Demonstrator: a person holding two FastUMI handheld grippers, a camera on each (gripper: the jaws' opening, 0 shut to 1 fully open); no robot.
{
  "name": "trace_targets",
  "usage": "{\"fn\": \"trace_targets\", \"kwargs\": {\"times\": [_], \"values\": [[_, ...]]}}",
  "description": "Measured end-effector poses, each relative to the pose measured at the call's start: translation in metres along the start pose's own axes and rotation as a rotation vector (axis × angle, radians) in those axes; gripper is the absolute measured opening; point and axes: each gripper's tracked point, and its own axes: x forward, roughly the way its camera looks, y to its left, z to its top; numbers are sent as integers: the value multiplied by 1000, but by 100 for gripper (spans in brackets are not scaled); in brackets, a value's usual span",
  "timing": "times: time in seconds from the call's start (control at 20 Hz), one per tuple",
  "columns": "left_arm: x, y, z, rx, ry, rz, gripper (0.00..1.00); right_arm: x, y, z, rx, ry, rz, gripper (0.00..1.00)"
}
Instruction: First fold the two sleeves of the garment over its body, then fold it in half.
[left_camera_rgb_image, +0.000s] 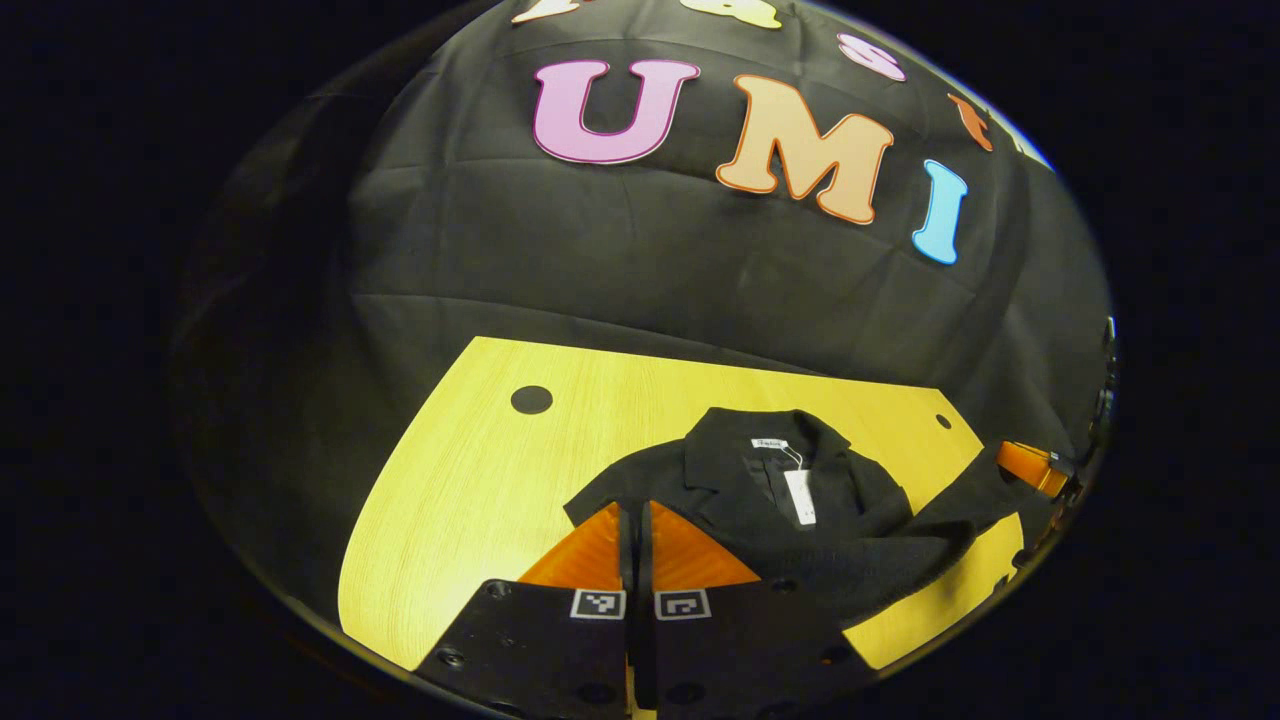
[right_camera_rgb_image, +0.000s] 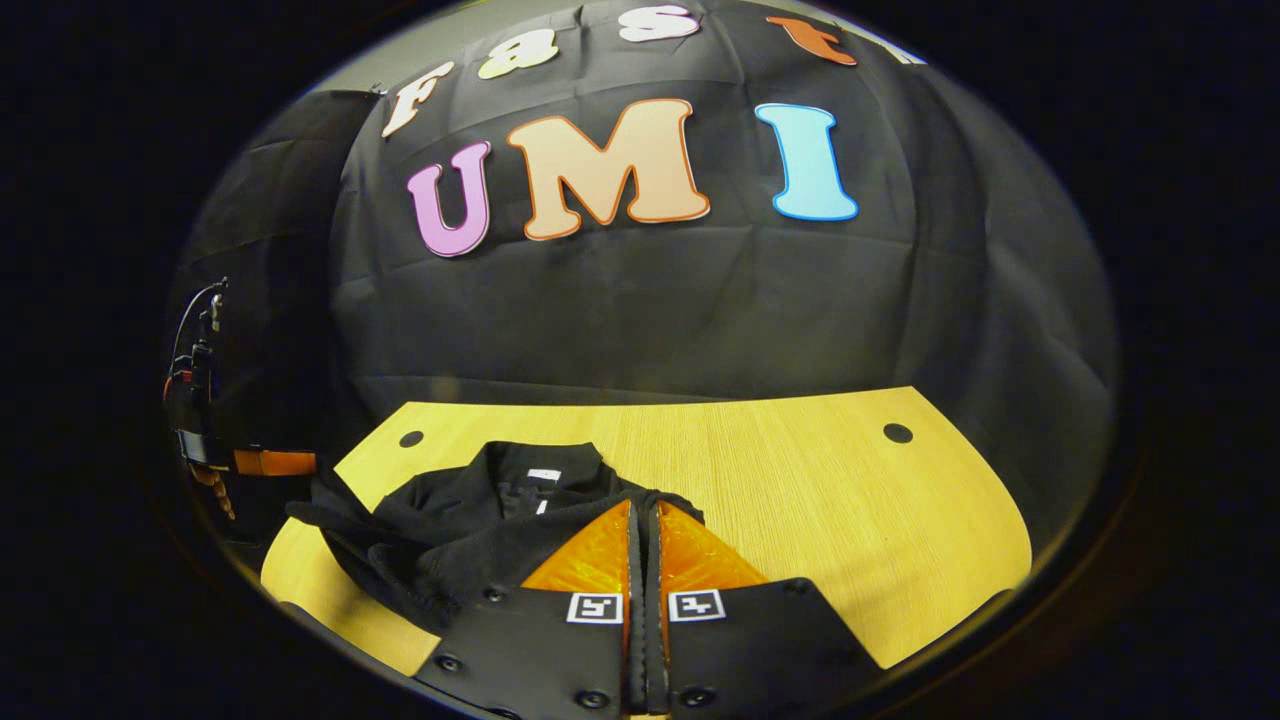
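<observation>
Left gripper view: we find the left gripper (left_camera_rgb_image: 636, 520) with its fingers closed against each other, at the near left shoulder of the black jacket (left_camera_rgb_image: 790, 500); whether any cloth is pinched between them we cannot tell.
Right gripper view: the right gripper (right_camera_rgb_image: 643, 515) likewise has its fingers together, tips at the jacket's right shoulder edge; a grip on fabric cannot be confirmed.
Jacket position: it lies on the wooden bench (right_camera_rgb_image: 800, 480), collar toward the far edge, white tag (left_camera_rgb_image: 800, 495) showing inside the neck, body bunched toward the near edge.
Sleeves: one sleeve (left_camera_rgb_image: 960, 520) trails toward the bench's right edge in the left gripper view; we judge the sleeve folds not yet complete.
Risk, slip: in our judgement, a thin bite of thick knit could pull free mid-fold, leaving the sleeve short of the body.
Risk, drag: lifting one shoulder alone may haul the bunched garment across the bench and skew the later half fold.
Risk, edge: cloth near the near edge could slide off if tugged that way.
Risk, collision: both grippers work close over one collar; crossing paths may knock them together.
</observation>
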Motion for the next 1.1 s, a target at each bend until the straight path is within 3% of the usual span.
{"fn": "trace_targets", "kwargs": {"times": [0.2, 0.3, 0.35, 0.4, 0.45, 0.5, 0.8, 1.1], "values": [[24, 11, 4, 15, -2, 31, 0, 25, -8, -5, 29, 48, -60, 2], [29, 38, 7, 48, -21, 168, 2, 32, -14, -5, 59, 62, -103, 5], [30, 51, 13, 78, -18, 235, 51, 28, -17, -1, 63, 46, -126, 35], [25, 52, 14, 78, -37, 239, 99, 28, -19, 2, 63, 25, -142, 65], [19, 42, 27, 57, -80, 216, 90, 23, -19, 8, 53, -2, -149, 95], [13, 32, 38, 38, -126, 188, 94, 14, -18, 15, 42, -33, -156, 98], [-60, -9, 90, 36, -362, 108, 95, -52, -12, 38, 0, -202, -146, 98], [-148, -38, 97, 69, -511, 128, 93, -134, -11, 35, -23, -323, -84, 98]]}}
